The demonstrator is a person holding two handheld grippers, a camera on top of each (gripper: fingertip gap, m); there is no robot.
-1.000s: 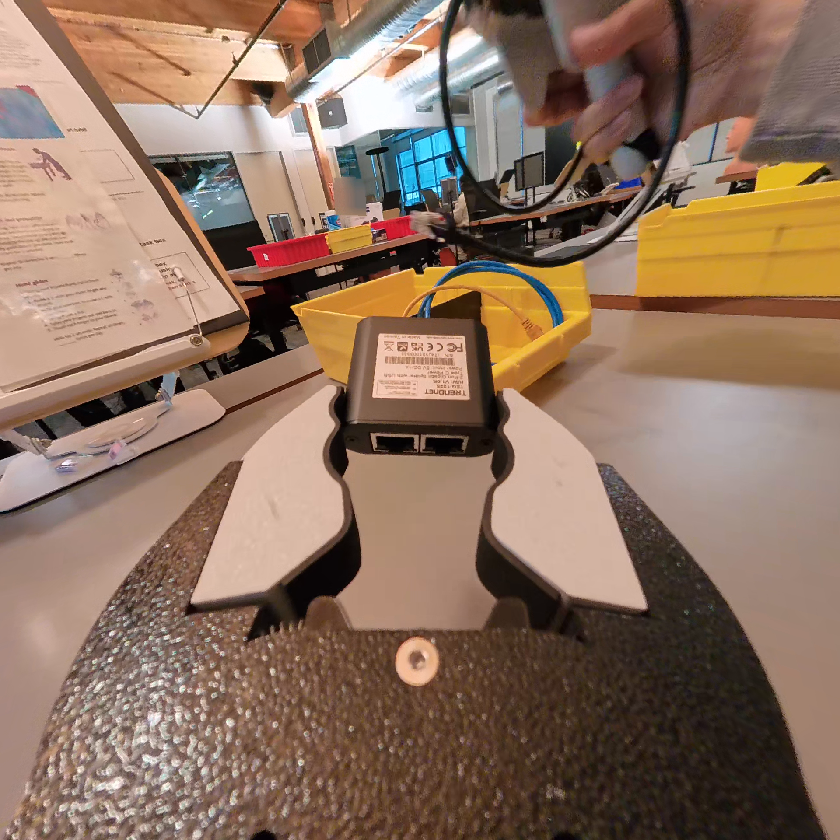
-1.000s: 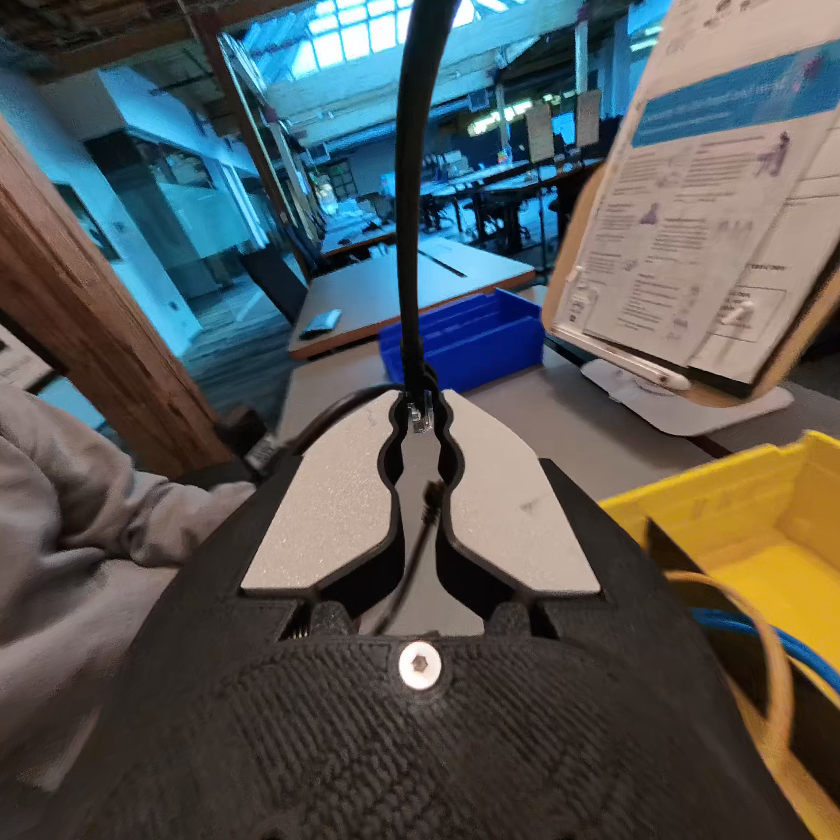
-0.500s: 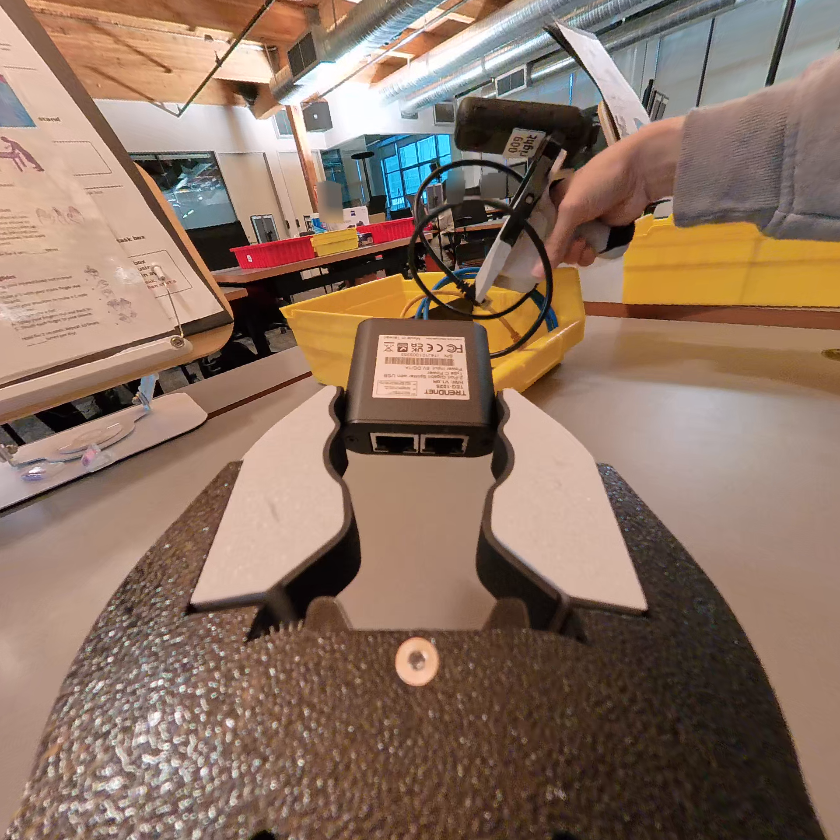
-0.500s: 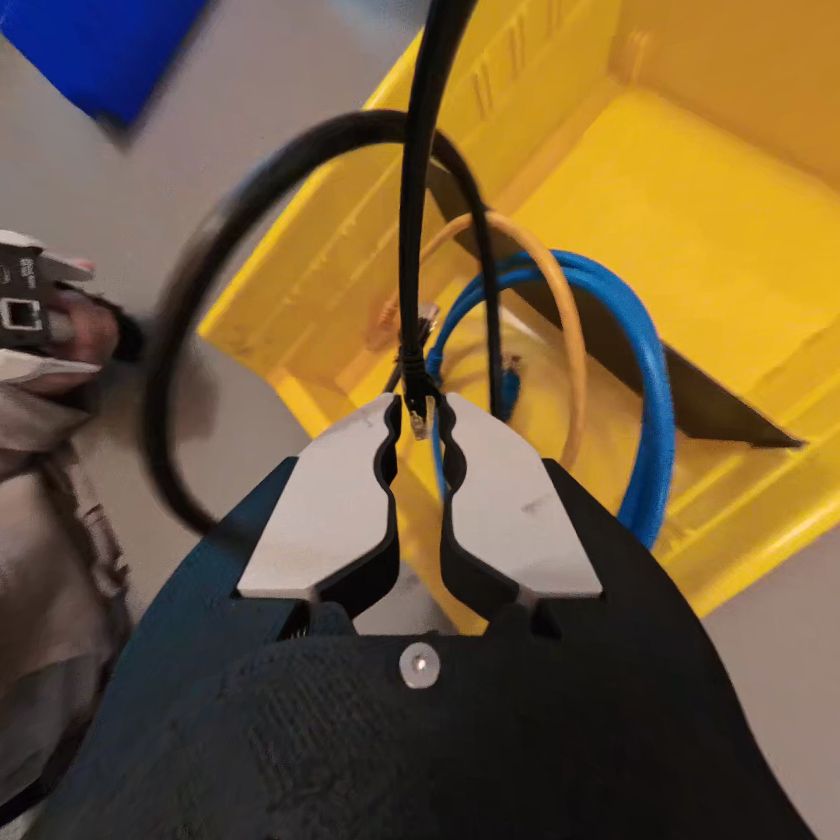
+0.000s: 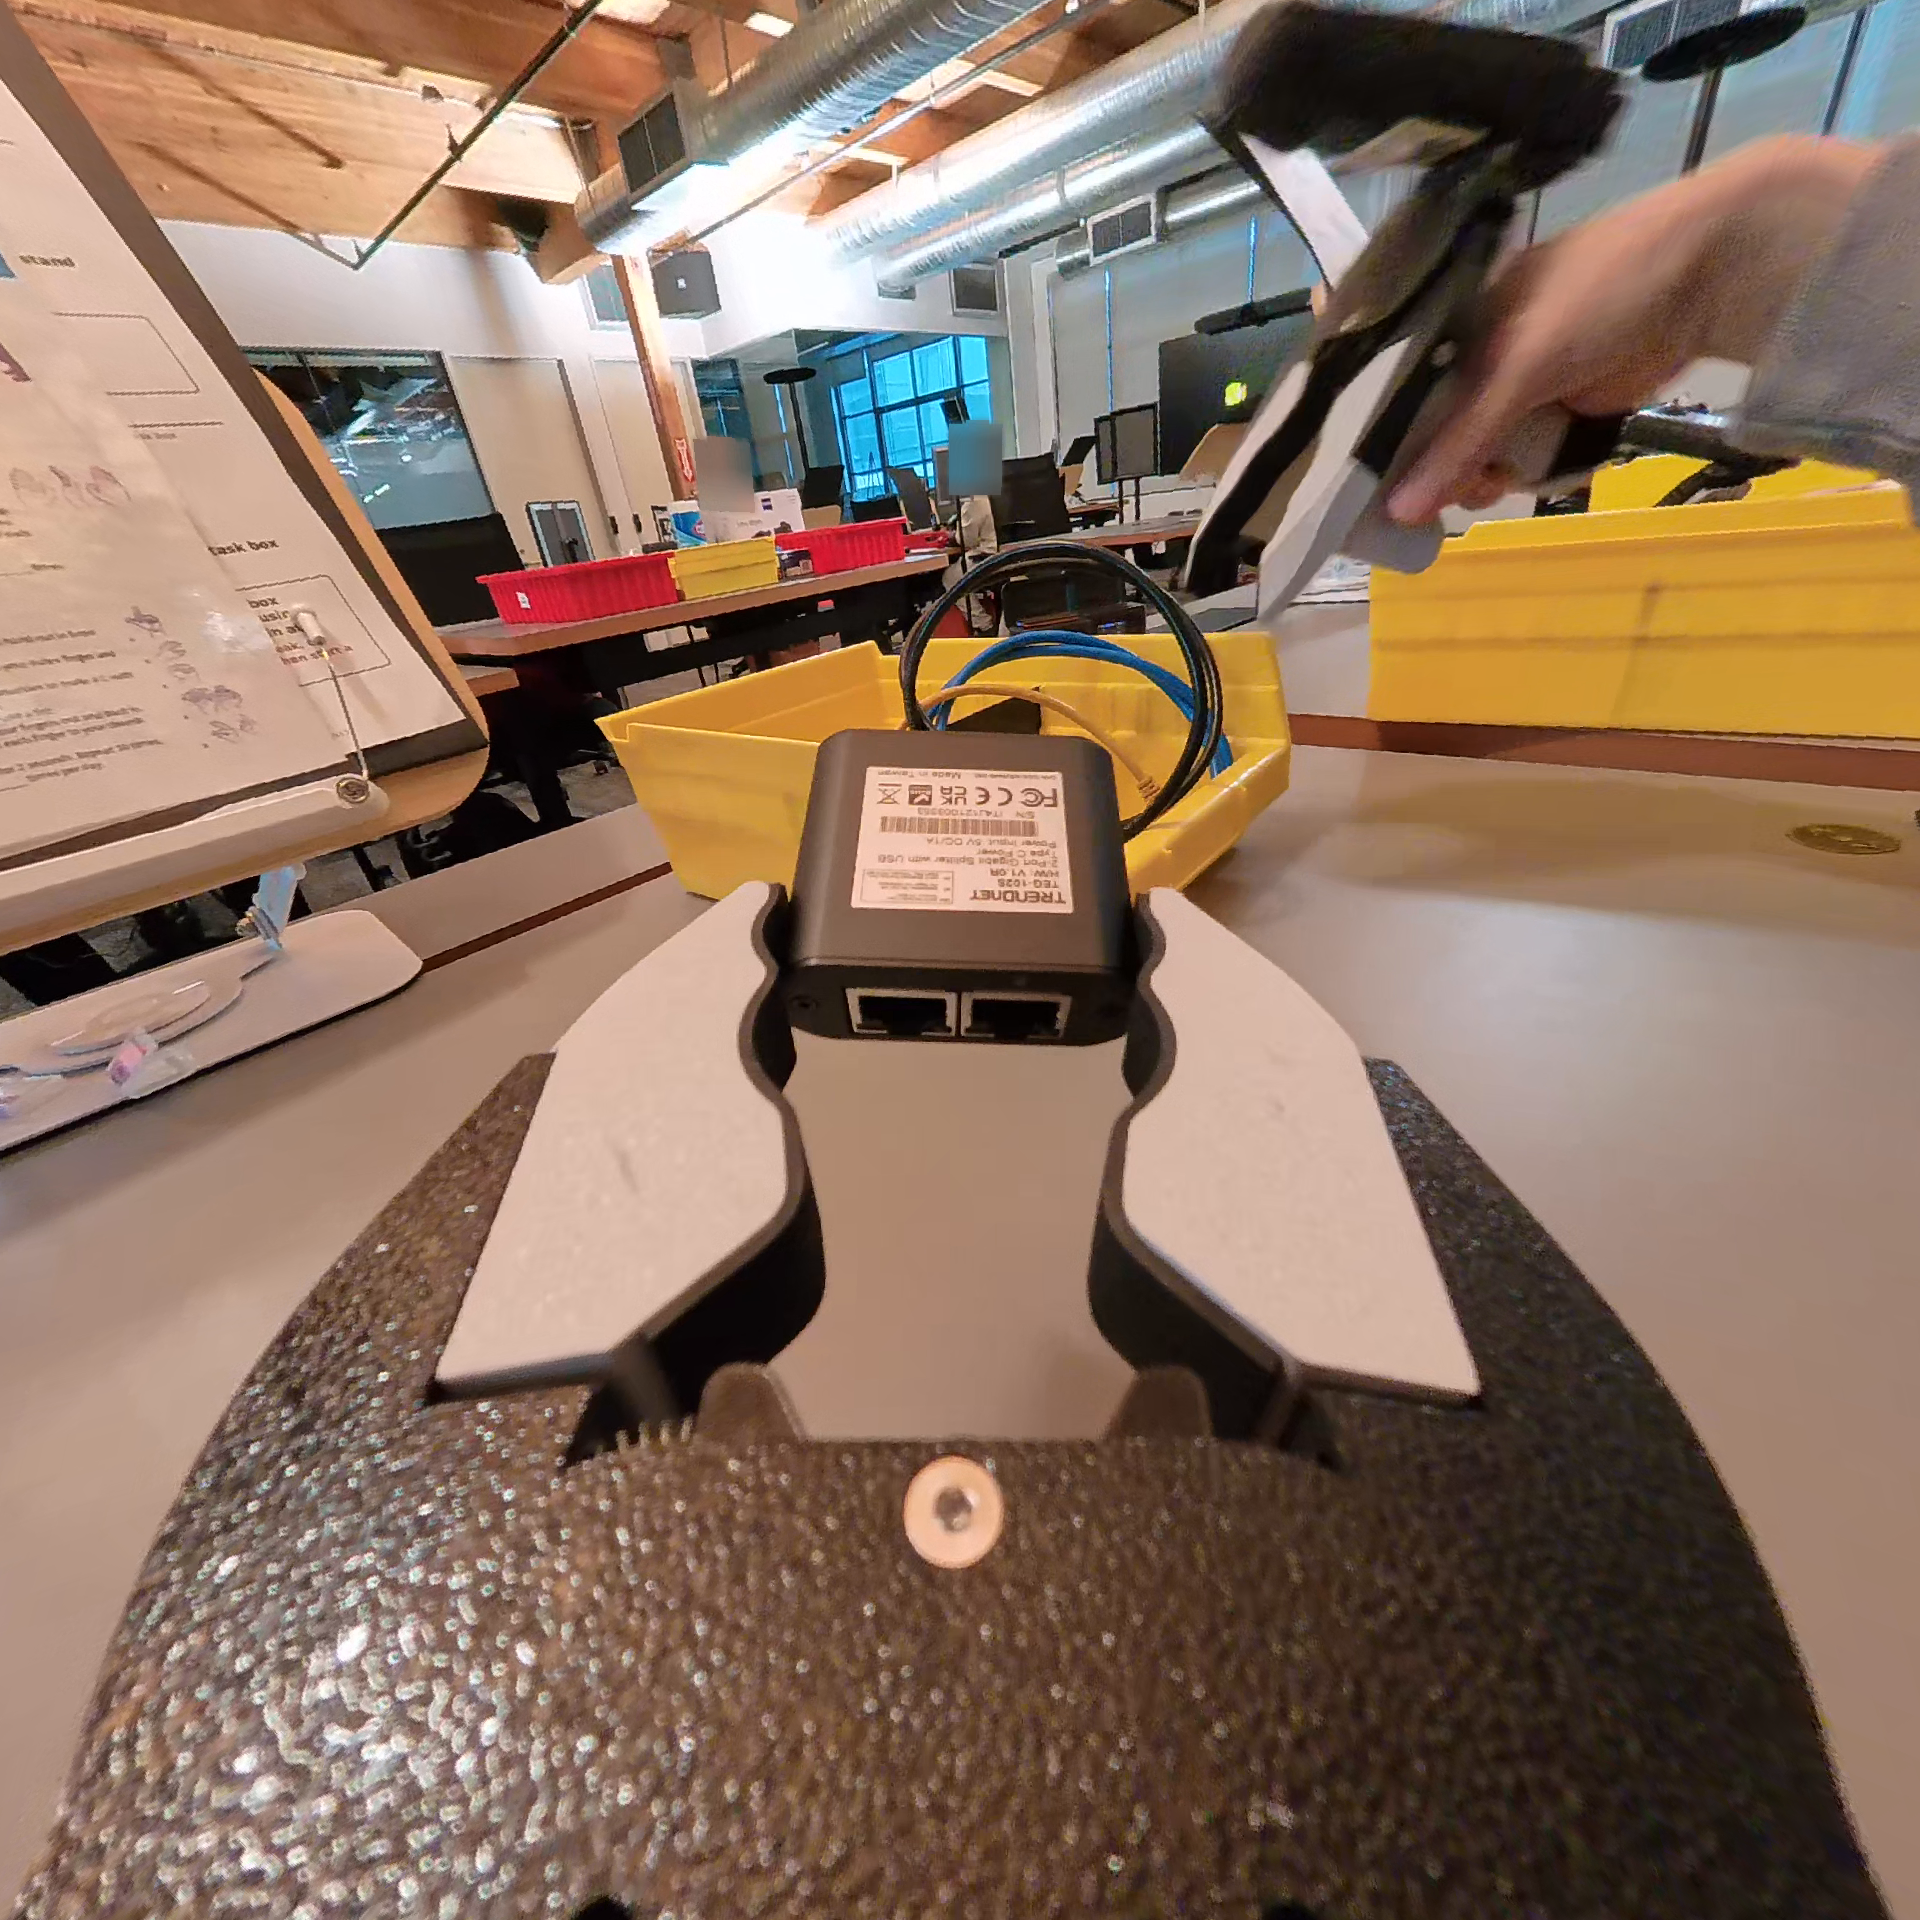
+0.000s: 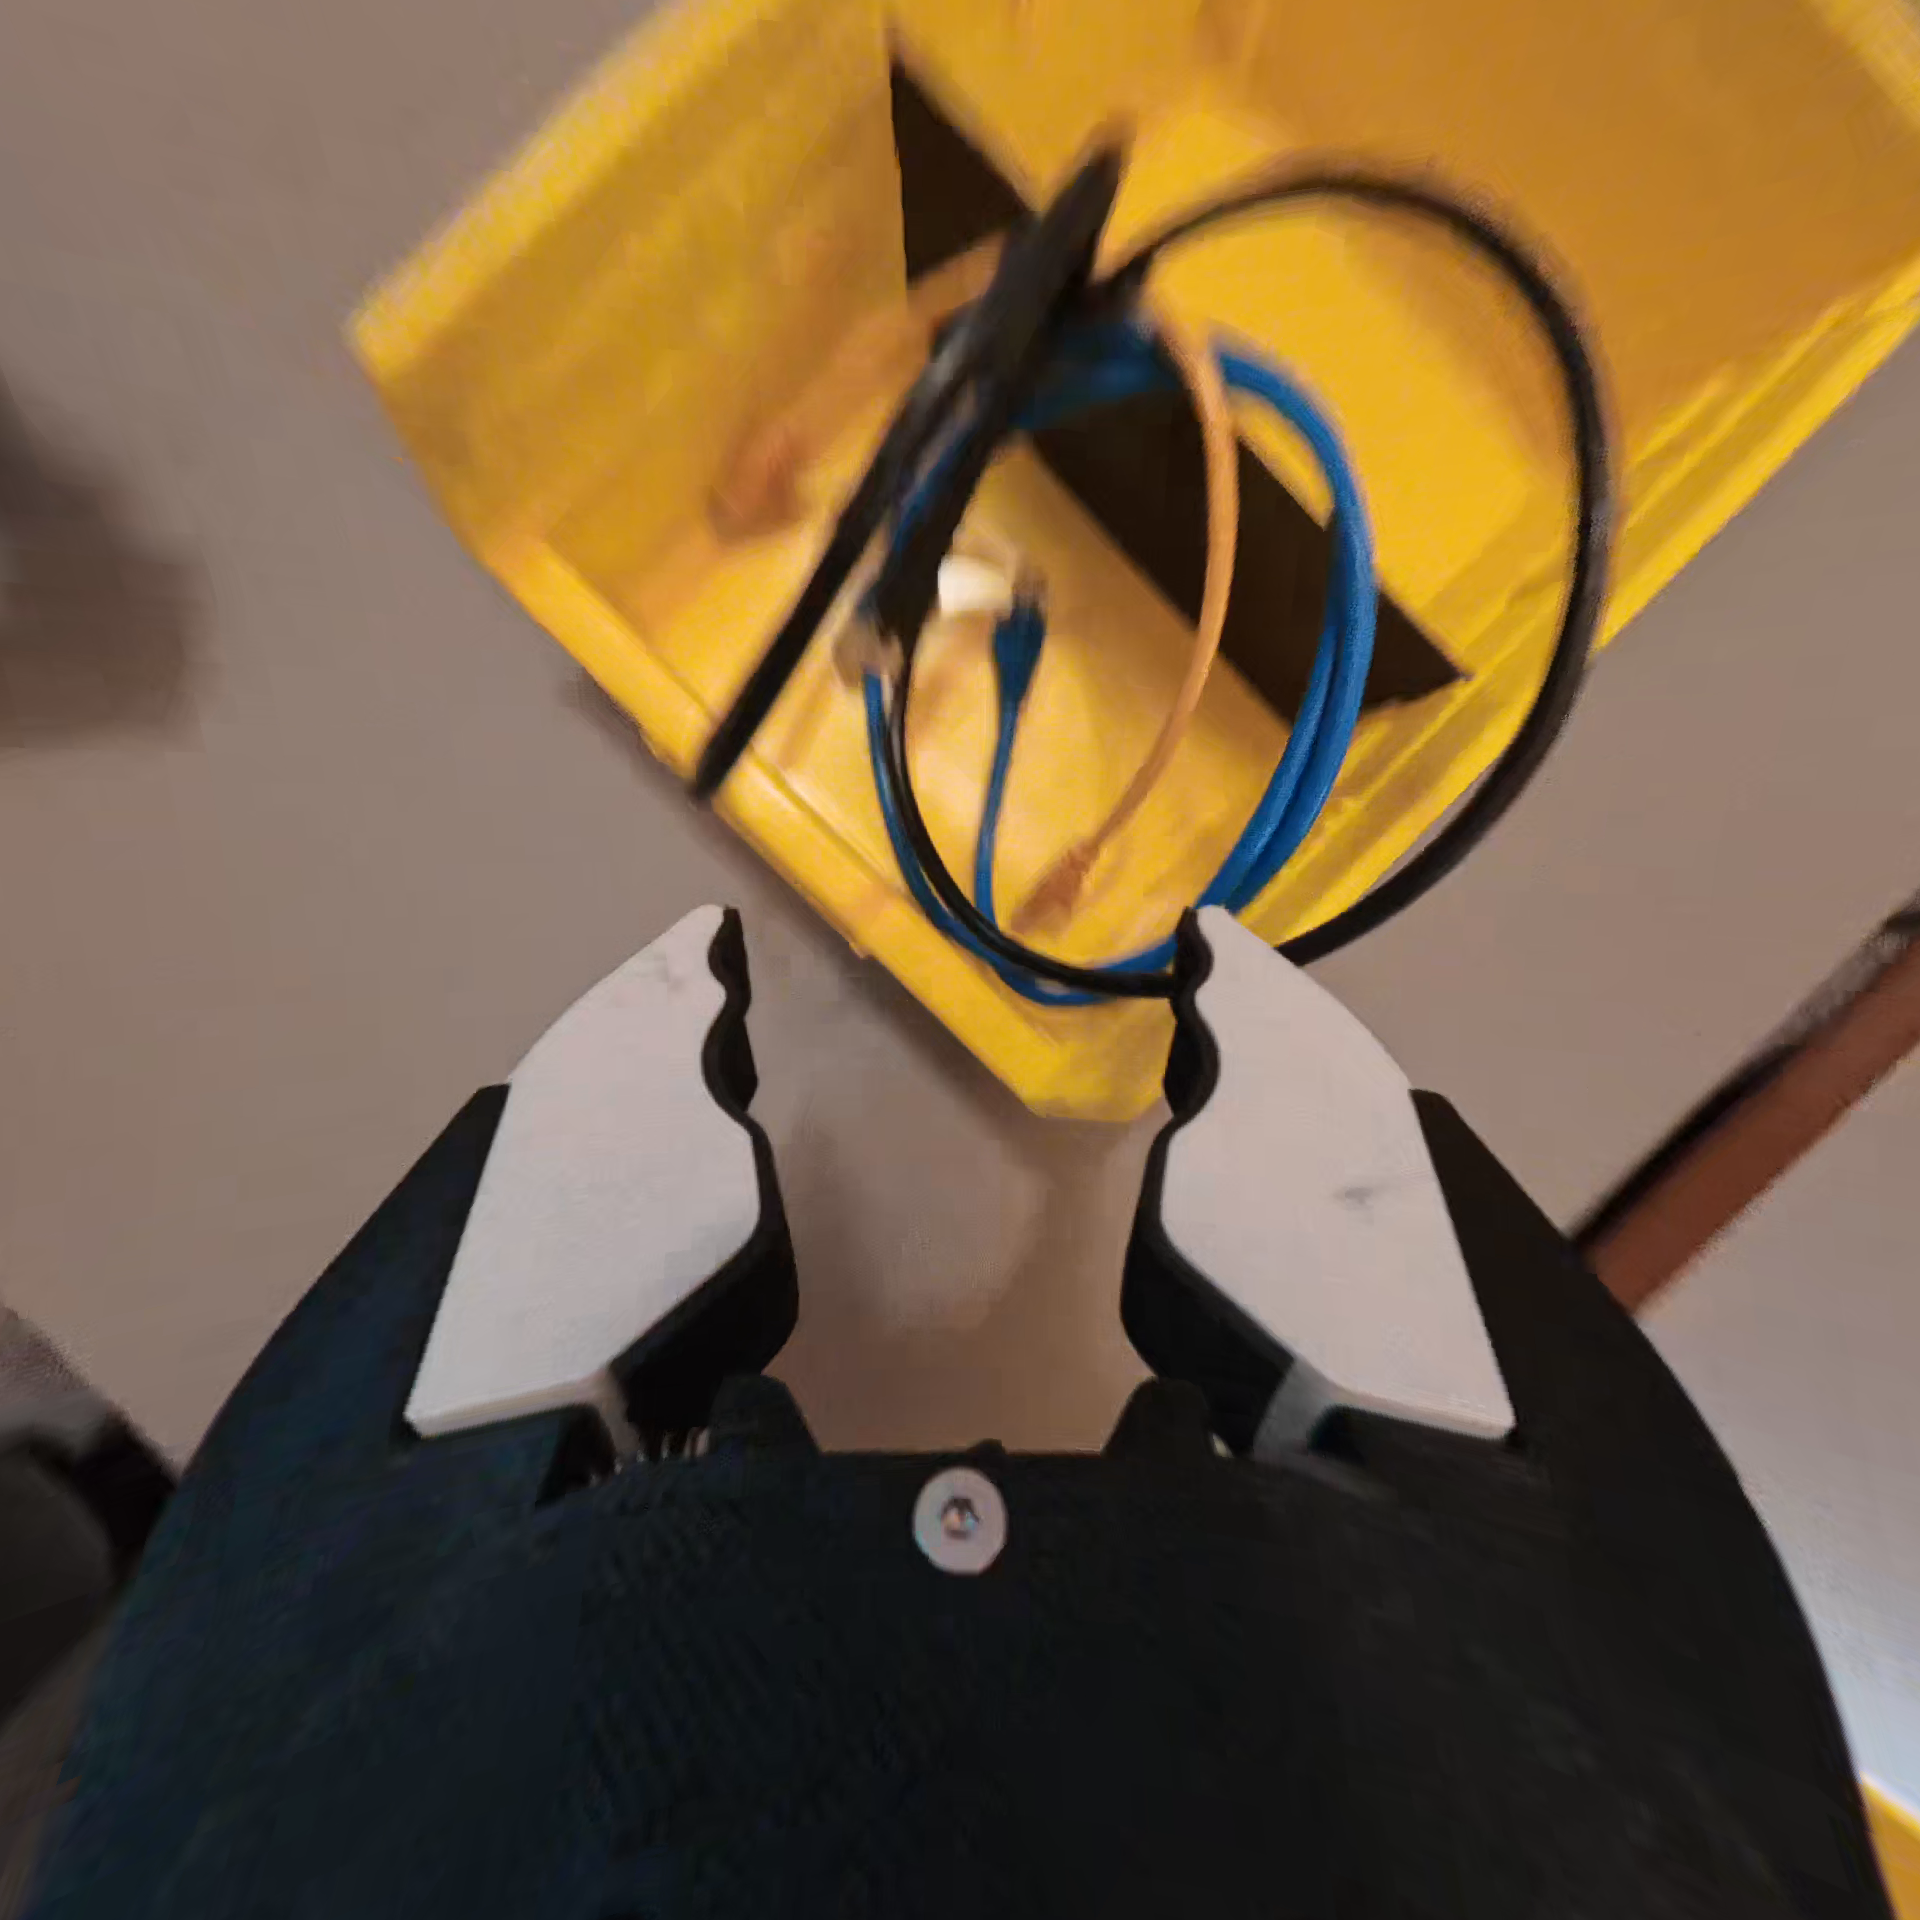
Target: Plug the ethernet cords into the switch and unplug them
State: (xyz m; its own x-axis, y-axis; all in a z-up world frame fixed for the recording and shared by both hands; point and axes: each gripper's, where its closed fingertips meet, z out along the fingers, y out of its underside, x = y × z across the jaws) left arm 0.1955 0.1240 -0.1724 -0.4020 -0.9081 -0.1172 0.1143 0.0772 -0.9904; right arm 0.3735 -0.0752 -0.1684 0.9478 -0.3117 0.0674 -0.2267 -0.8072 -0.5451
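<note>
- The left gripper (image 5: 958, 956) pinches the small black switch (image 5: 961, 883) between its two fingers, one on each side.
- The switch sits just above the gray table (image 5: 1558, 1091), w/ its white sticker up and its two empty holes facing the camera.
- No cord is plugged into the switch.
- The yellow bin (image 5: 748, 769) sits on the table right behind the switch. A black flat wall (image 6: 1247, 540) splits the bin inside.
- In the bin: a black cord (image 6: 1558, 499) in a big loop, a blue cord (image 6: 1320, 665) in a loop, and an orange cord (image 6: 1205, 623).
- The black cord's loop sticks up over the bin's rim and hangs a bit past the edge, seen in the right wrist view. That view is blurry, so I can't tell just how it rests.
- The right gripper (image 6: 961, 935) is above the bin and looks down at it. Its fingers are spread wide w/ nothing between them.
- In the left wrist view the right gripper (image 5: 1340, 416) shows up high, to the right of the bin, held by a hand (image 5: 1621, 332) in a gray sleeve. It's blurry there.
- A paper board on a white stand (image 5: 187, 997) is on the table to the left of the bin.
- A second, bigger yellow bin (image 5: 1662, 623) is farther back, to the right of the first bin.
</note>
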